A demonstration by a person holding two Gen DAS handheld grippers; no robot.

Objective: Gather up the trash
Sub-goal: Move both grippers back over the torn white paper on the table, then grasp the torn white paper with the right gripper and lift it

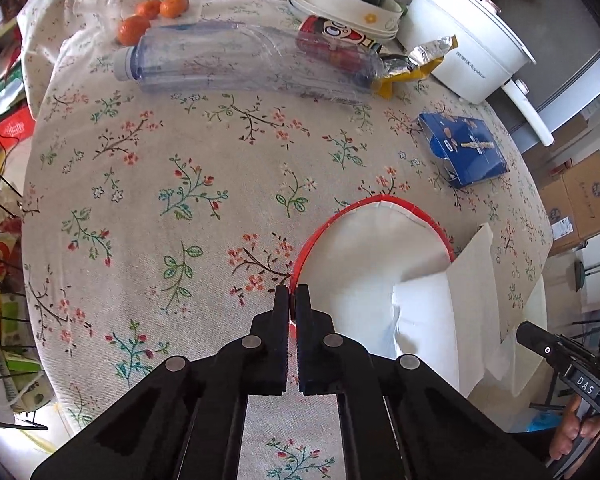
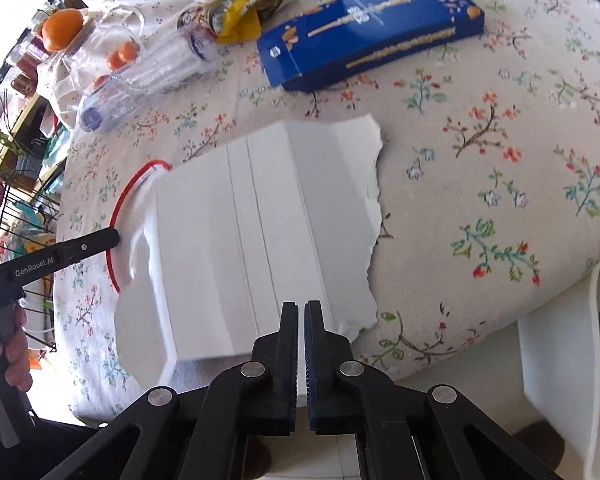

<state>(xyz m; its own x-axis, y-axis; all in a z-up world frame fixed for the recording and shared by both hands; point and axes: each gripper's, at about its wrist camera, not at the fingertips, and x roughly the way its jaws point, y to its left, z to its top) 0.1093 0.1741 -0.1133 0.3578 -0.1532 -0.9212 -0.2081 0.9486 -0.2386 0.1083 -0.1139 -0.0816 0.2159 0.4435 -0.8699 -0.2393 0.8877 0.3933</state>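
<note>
Bag-opening step: left gripper (image 1: 293, 300) fingers pinched the trash bag (image 1: 364, 264) red rim, right gripper (image 2: 301, 316) fingers clamped the white paper (image 2: 260, 216), which needed dropping inside next.

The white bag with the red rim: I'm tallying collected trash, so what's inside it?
A torn white paper sheet enters the white bag, held by the right gripper. Anything deeper is hidden.

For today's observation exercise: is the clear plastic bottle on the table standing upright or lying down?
Lying down. The bottle rests lengthwise on the tablecloth, cap pointing sideways. It looks empty.
</note>
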